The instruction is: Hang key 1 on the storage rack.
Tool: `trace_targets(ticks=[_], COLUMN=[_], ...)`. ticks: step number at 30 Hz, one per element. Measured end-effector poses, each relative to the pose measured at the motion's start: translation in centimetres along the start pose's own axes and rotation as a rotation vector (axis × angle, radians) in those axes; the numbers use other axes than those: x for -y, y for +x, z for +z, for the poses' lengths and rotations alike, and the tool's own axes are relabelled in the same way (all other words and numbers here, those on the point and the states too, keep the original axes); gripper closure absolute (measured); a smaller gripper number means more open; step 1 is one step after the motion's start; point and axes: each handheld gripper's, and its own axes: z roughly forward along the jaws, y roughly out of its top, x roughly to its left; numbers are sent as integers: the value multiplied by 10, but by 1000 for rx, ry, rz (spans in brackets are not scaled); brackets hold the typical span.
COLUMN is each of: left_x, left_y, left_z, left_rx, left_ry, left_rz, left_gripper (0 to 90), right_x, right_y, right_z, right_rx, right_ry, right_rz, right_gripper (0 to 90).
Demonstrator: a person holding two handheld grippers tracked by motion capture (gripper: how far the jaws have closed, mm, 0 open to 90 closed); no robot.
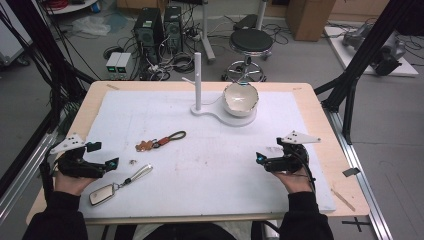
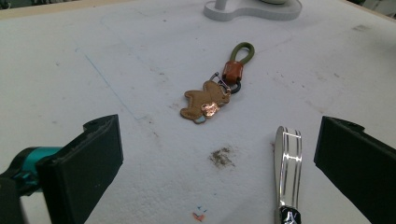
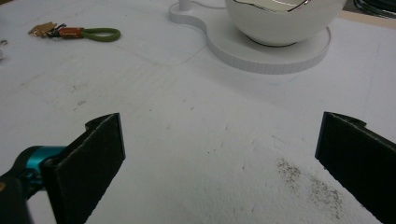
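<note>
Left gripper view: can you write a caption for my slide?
Open left gripper facing a bear-shaped keychain with a green loop; a silver strap lies near its right jaw.

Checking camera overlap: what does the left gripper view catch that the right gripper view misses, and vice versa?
Left gripper view alone: the silver strap lying close between its open jaws, a brown stain and a small red mark on the mat.

Right gripper view alone: the white bowl on the round end of the stand, and a dark speckled patch near its right jaw.

Both: the bear keychain with its green loop, the white stand, the white mat, and wide-open jaws holding nothing.
</note>
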Motion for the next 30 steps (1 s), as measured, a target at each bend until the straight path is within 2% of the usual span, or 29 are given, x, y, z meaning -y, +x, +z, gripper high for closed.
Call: trace_targets(ticks=[7, 11, 15, 20, 23, 27, 28, 30], left_x=[0, 0, 1, 0, -2, -5, -6, -9], left_y=[-3, -2, 1, -1, -1, 0, 0, -1], left_z=[0, 0, 3, 6, 6, 9, 10, 13], left_rx=[-3, 0, 5, 1, 9, 20, 21, 22], left_ry=[10, 7, 25, 39, 42, 53, 64, 74], left_rz=[7, 7, 10, 29, 31, 30, 37, 49], left_gripper=[17, 17, 17, 18, 18, 18, 18, 18], right_x=[0, 0, 0, 0, 1, 0, 0, 0], right_y=[-2, -1, -1, 0, 2, 1, 1, 0], right_z=[1, 2, 3, 6, 9, 9, 9, 8], right_rx=[-1, 2, 2, 6, 8, 6, 6, 8], right_ry=[1, 10, 13, 32, 50, 46, 39, 35], right_rz=[4, 0, -4, -7, -26, -25, -12, -16], right_gripper=[6, 6, 6, 6, 6, 6, 6, 6])
